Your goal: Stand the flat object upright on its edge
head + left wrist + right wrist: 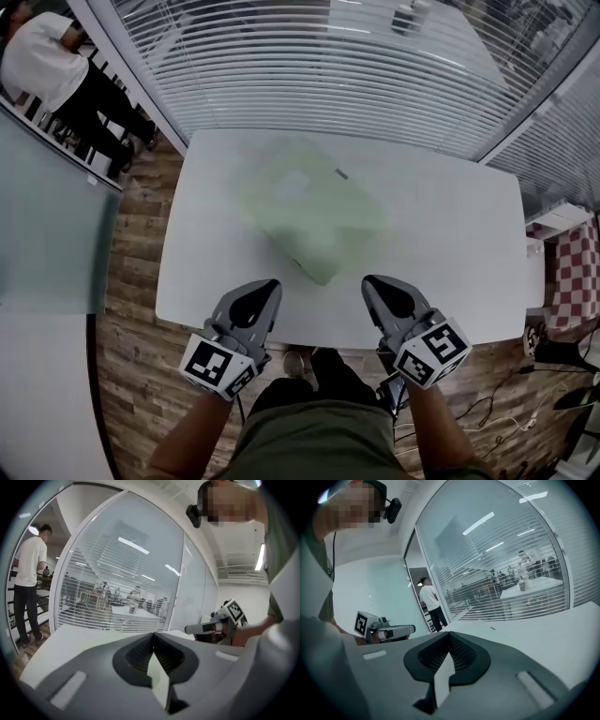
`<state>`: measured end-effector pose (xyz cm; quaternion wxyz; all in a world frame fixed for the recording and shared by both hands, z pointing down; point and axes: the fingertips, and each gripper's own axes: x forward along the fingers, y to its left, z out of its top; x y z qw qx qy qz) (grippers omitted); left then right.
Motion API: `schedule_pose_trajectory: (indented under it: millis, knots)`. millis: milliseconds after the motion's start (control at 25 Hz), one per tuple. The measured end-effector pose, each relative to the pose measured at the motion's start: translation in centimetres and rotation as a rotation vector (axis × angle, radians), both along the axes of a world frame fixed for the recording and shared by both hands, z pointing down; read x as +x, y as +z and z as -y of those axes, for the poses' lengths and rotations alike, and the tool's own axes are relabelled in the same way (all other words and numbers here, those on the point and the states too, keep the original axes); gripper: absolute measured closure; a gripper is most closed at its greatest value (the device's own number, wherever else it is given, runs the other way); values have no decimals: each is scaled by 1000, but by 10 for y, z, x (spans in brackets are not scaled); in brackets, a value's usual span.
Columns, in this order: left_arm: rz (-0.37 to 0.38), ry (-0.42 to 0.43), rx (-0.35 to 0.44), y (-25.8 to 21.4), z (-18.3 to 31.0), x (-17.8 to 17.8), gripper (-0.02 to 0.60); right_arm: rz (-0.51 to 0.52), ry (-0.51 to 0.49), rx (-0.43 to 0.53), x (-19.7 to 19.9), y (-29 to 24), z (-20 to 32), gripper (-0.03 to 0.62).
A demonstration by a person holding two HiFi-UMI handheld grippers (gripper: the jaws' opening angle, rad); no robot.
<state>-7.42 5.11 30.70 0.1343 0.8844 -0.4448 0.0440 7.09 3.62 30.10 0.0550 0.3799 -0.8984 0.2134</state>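
flat pale-green rounded slab (pixel 309 208) on smooth white table (pixel 450 244); both tongs — left (pixel 267 286), right (pixel 372 282) — pressed together, empty

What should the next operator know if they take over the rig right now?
Left gripper: shut, empty, over the near edge of the white table.
Right gripper: shut, empty, level with the left one.
Pale green flat object: lies flat mid-table, with its near corner between the two gripper tips. Neither gripper touches it.
Done: nothing yet.
Left: get hold of the object, probably by opening the jaws first, and stand it upright on its edge.
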Motion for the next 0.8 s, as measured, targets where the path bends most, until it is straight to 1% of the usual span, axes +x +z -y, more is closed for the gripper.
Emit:
schedule_pose_trajectory:
  millis: [280,560,800]
  knots:
    - [16,-43,-9,6,18,14,581,3,-38,2,14,4,24,582]
    - [9,-90,-32,20,40,27,581,-2,-70,-8,30,12,55,582]
    - [9,-128,-60,33,53,29,581,-19,-98,-9,33,21,77,582]
